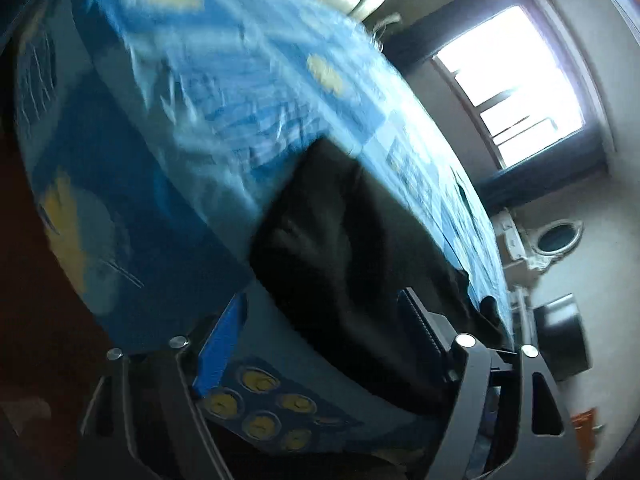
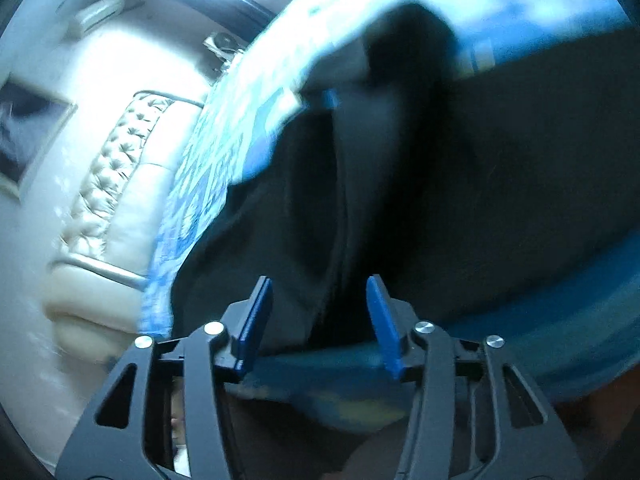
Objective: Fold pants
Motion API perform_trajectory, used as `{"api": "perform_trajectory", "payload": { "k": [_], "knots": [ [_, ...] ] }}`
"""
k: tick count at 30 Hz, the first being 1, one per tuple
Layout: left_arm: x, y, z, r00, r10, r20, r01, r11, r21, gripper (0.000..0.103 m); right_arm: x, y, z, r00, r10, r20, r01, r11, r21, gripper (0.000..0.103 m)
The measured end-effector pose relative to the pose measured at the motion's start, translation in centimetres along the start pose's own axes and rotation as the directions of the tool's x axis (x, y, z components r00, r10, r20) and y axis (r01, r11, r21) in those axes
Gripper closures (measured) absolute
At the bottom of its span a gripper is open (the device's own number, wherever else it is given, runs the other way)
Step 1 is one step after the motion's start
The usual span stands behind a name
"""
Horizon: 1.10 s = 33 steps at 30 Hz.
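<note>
Left wrist view, floor: a dark reddish-brown strip runs down the left edge, beside the bed's side.
Bedspread (image 1: pixel 208 92): blue cloth with pale yellow patches, covering the bed; blurred, and tilted steeply across the frame.
Left gripper (image 1: pixel 320 332): fingers spread wide; the blue pad of one finger (image 1: pixel 222 344) shows at lower left, the dark ribbed pad of the other at lower right. Nothing is held between them; printed bedspread and the near edge of the pants fill the gap.
Pants (image 1: pixel 352 232): dark, nearly black fabric lying on the bedspread, reaching from mid-frame down to the ribbed finger; whether that finger touches the cloth cannot be told.
Window (image 1: pixel 508 80): bright, at upper right, beyond the bed's far edge.
Round framed object (image 1: pixel 558 236): on the right wall below the window; too small to identify.

Right wrist view, picture frame (image 2: pixel 28 132): on the pale wall at far left.
Headboard (image 2: pixel 116 184): cream, tufted, just left of the bedspread's edge.
Bedspread (image 2: pixel 216 152): a blue patterned band curving from lower left to the top.
Right gripper (image 2: pixel 320 316): blue fingers moderately apart, gripping nothing; a fold or seam of the pants lies in the gap.
Pants (image 2: pixel 500 184): a dark mass over centre and right, blurred, one portion raised toward the top.
</note>
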<state>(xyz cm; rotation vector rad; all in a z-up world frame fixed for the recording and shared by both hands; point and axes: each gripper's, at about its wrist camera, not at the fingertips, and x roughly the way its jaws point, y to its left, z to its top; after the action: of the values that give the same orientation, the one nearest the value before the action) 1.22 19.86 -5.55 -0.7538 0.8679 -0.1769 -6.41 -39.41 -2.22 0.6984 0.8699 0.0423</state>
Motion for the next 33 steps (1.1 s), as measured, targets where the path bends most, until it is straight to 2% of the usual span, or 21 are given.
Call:
{"api": "perform_trajectory", "payload": {
  "k": [2, 3, 6, 8, 9, 11, 16, 17, 18, 20, 24, 27, 30, 33],
  "knots": [
    [-0.7, -1.2, 0.1, 1.0, 0.011, 0.008, -0.011, 0.999, 0.034, 0.027, -0.3, 1.1, 1.9, 0.997, -0.048, 0.057, 0.052, 0.996, -0.071, 0.026],
    [-0.8, -2.0, 0.1, 1.0, 0.016, 0.013, -0.016, 0.999, 0.048, 0.027, -0.1, 1.1, 3.3, 0.997, -0.006, 0.074, 0.01, 0.999, -0.053, 0.026],
    [0.0, -4.7, 0.1, 1.0, -0.008, -0.011, 0.009, 0.997, 0.082, 0.025, 1.6, -1.6, 6.2, 0.988, 0.13, 0.082, -0.14, 0.98, 0.138, 0.026],
    [1.0, -6.2, -0.2, 0.998, -0.034, -0.05, 0.039, 0.994, 0.102, 0.024, 3.8, -4.6, 7.6, 0.971, 0.216, 0.106, -0.238, 0.916, 0.322, 0.027],
    [1.6, -6.7, -0.5, 0.997, -0.044, -0.069, 0.051, 0.993, 0.111, 0.024, 4.9, -6.1, 8.2, 0.968, 0.22, 0.123, -0.251, 0.888, 0.385, 0.028],
    [2.8, -7.9, -0.8, 0.994, -0.057, -0.097, 0.069, 0.99, 0.123, 0.024, 6.3, -7.0, 8.9, 0.971, 0.192, 0.144, -0.236, 0.871, 0.43, 0.031],
    [5.9, -11.4, -2.8, 0.984, -0.082, -0.161, 0.112, 0.977, 0.183, 0.024, 8.9, -9.6, 10.0, 0.976, 0.137, 0.171, -0.206, 0.838, 0.505, 0.031],
    [6.4, -12.3, -3.2, 0.982, -0.082, -0.17, 0.117, 0.971, 0.206, 0.024, 9.3, -10.2, 10.0, 0.975, 0.139, 0.175, -0.211, 0.829, 0.518, 0.038],
    [6.6, -12.9, -3.6, 0.981, -0.084, -0.176, 0.122, 0.967, 0.223, 0.024, 9.7, -10.7, 10.2, 0.976, 0.142, 0.166, -0.209, 0.83, 0.517, 0.061],
    [7.5, -14.3, -4.5, 0.977, -0.079, -0.198, 0.13, 0.957, 0.261, 0.024, 9.8, -9.7, 10.1, 0.978, 0.157, 0.141, -0.206, 0.853, 0.48, 0.092],
    [9.1, -16.1, -6.0, 0.966, -0.065, -0.249, 0.143, 0.94, 0.309, 0.024, 7.1, -9.6, 11.7, 0.982, 0.152, 0.114, -0.183, 0.914, 0.363, 0.094],
    [10.1, -17.2, -6.9, 0.96, -0.056, -0.273, 0.151, 0.929, 0.338, 0.024, 2.5, -10.8, 13.1, 0.985, 0.118, 0.128, -0.15, 0.949, 0.279, 0.094],
    [11.0, -17.9, -7.6, 0.955, -0.051, -0.294, 0.157, 0.923, 0.351, 0.024, -3.0, -12.3, 14.6, 0.991, 0.008, 0.131, -0.031, 0.985, 0.172, 0.094],
    [12.1, -18.6, -8.4, 0.947, -0.04, -0.319, 0.156, 0.925, 0.346, 0.024, -8.7, -15.3, 15.5, 0.977, -0.149, 0.149, 0.135, 0.986, 0.1, 0.094]
  ]
}}
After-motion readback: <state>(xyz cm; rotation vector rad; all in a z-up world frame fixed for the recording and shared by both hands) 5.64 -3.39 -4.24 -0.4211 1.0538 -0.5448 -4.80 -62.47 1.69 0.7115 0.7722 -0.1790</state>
